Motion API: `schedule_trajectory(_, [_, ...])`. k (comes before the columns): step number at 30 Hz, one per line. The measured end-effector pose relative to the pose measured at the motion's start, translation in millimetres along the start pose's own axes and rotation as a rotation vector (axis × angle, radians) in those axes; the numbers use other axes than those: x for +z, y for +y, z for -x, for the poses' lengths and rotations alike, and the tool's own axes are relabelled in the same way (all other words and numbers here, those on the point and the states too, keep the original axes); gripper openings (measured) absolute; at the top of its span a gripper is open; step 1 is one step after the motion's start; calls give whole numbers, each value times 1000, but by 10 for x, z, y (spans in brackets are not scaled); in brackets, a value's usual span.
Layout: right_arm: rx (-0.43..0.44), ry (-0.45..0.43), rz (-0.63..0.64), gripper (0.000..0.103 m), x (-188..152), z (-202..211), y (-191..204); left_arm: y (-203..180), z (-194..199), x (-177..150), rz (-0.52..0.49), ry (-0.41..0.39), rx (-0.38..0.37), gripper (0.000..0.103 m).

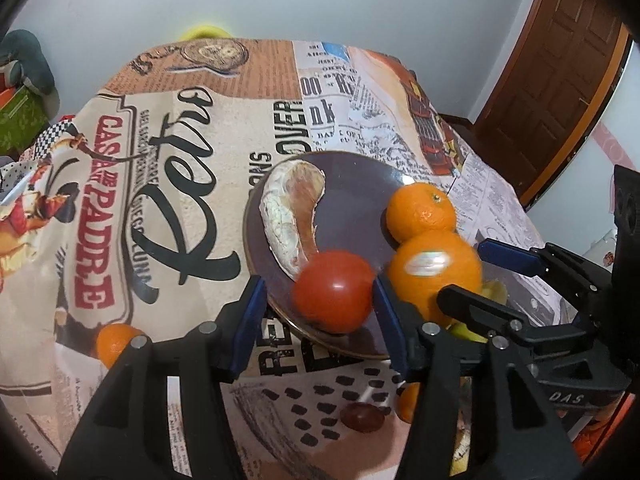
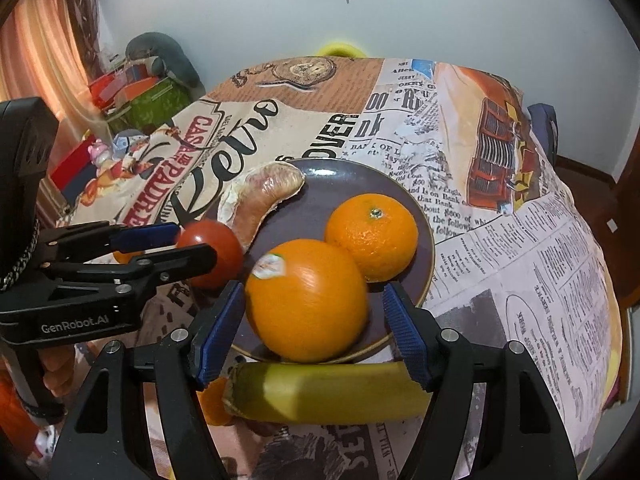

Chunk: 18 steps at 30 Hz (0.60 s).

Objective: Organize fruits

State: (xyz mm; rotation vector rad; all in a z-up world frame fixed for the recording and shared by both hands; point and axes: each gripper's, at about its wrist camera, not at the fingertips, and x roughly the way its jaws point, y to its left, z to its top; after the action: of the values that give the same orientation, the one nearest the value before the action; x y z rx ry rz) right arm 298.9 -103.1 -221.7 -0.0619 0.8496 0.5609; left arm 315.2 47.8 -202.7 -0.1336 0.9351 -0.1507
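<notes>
Nearest, a banana (image 2: 326, 392) lies crosswise on the bench below the right gripper (image 2: 316, 332) — fingers released astride the stickered orange (image 2: 306, 300) on the plate (image 2: 420, 216). Left gripper (image 1: 320, 300) — released around the tomato (image 1: 334, 290) at the plate's near-left rim.

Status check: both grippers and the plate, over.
Left gripper open around tomato. Right gripper open around stickered orange. Both fruits on plate. Nothing blocking.
</notes>
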Motion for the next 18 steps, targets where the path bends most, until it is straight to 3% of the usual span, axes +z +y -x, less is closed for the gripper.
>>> schedule_trajectory(8, [-32, -8, 10, 73, -99, 226, 45, 156, 376, -123, 3, -49, 46, 57])
schedule_trajectory(12, [-53, -6, 14, 77, -196, 309, 69, 388, 600, -274, 6, -74, 119, 58])
schedule_trajectory(18, [-80, 19, 7, 80, -325, 281, 97, 819, 609, -491, 49, -21, 191, 58])
